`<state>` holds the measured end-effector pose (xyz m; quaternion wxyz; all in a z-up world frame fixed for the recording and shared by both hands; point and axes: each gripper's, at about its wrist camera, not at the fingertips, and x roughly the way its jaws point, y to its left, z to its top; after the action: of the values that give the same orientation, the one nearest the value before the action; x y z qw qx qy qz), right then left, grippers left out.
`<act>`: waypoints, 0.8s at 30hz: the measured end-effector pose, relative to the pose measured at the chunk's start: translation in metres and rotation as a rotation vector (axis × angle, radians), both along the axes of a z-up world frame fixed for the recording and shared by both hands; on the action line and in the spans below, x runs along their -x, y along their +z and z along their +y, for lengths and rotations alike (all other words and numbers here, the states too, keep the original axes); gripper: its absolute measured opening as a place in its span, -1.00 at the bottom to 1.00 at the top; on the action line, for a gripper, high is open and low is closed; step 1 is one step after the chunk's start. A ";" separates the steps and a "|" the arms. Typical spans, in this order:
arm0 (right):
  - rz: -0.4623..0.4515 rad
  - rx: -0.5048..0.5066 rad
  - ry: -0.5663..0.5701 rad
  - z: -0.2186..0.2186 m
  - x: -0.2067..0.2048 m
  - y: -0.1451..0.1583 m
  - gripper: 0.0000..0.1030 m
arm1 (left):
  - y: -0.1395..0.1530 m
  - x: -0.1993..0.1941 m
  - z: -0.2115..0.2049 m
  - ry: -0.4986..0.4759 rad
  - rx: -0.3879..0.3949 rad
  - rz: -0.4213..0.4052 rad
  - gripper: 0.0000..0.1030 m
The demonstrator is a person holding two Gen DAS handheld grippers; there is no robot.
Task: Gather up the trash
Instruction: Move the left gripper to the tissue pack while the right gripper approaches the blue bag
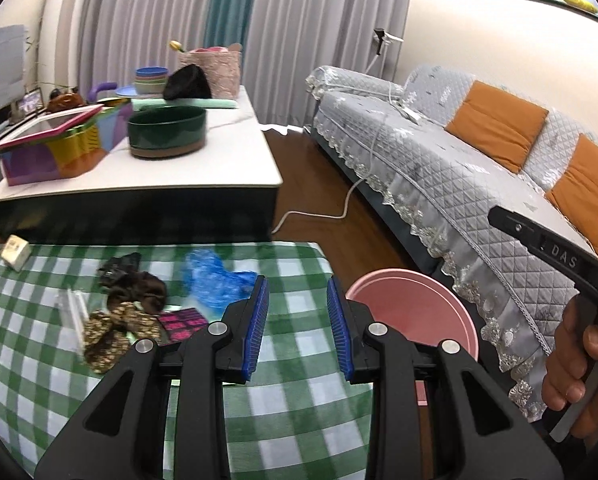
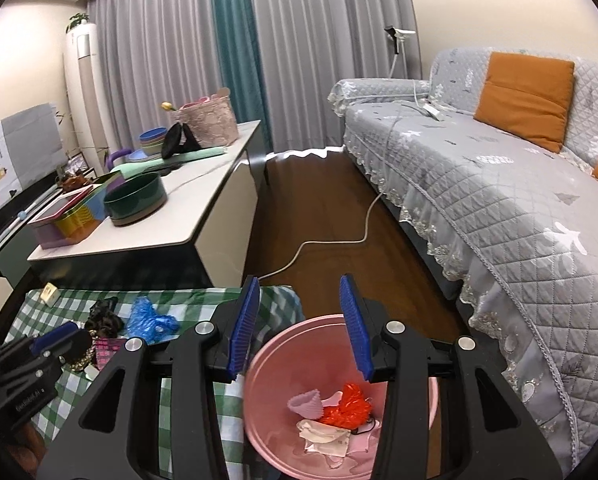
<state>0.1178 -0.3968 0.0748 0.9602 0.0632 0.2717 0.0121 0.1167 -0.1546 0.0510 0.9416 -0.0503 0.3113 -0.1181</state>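
Loose trash lies on the green checked cloth (image 1: 291, 412): a crumpled blue plastic bag (image 1: 215, 280), dark brown scrunchies (image 1: 139, 288), a patterned brown scrap (image 1: 111, 332), a pink-black wrapper (image 1: 181, 322) and a clear plastic piece (image 1: 73, 312). My left gripper (image 1: 297, 328) is open and empty above the cloth, right of the pile. A pink basin (image 2: 295, 364) beside the cloth holds red plastic (image 2: 349, 404), a lilac paper cup (image 2: 309, 402) and paper scraps. My right gripper (image 2: 301, 328) is open and empty over the basin. The blue bag (image 2: 151, 318) also shows in the right wrist view.
A white low table (image 1: 203, 168) behind the cloth carries a green round tin (image 1: 167, 132), a colourful box (image 1: 59, 148), bowls and a pink basket. A grey-covered sofa (image 2: 499, 200) with orange cushions runs along the right. A white cable (image 2: 339, 240) crosses the wooden floor. A small white box (image 1: 15, 254) sits at the cloth's far corner.
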 end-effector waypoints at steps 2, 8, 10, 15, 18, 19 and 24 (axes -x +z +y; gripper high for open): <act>0.002 -0.014 0.008 0.004 0.000 0.001 -0.17 | 0.002 0.000 0.012 0.016 0.008 -0.002 -0.42; 0.010 -0.040 0.052 0.026 -0.005 0.002 -0.17 | 0.017 -0.004 0.065 0.100 0.042 -0.014 -0.42; 0.011 -0.042 0.076 0.038 -0.008 0.001 -0.16 | 0.023 -0.006 0.088 0.133 0.041 -0.022 -0.42; 0.008 -0.046 0.141 0.070 -0.015 0.001 -0.19 | 0.037 -0.012 0.147 0.222 0.029 -0.047 -0.42; 0.012 -0.054 0.182 0.089 -0.017 -0.001 -0.23 | 0.041 -0.018 0.175 0.266 0.018 -0.055 -0.42; 0.016 -0.058 0.203 0.098 -0.019 -0.003 -0.23 | 0.042 -0.022 0.186 0.284 0.015 -0.058 -0.42; 0.042 -0.051 0.264 0.128 -0.029 -0.015 -0.23 | 0.034 -0.044 0.234 0.388 0.002 -0.051 -0.42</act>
<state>0.1463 -0.2686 0.0595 0.9425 0.0515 0.2972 0.1437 0.1611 0.0794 0.0847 0.9543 -0.1072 0.2716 0.0639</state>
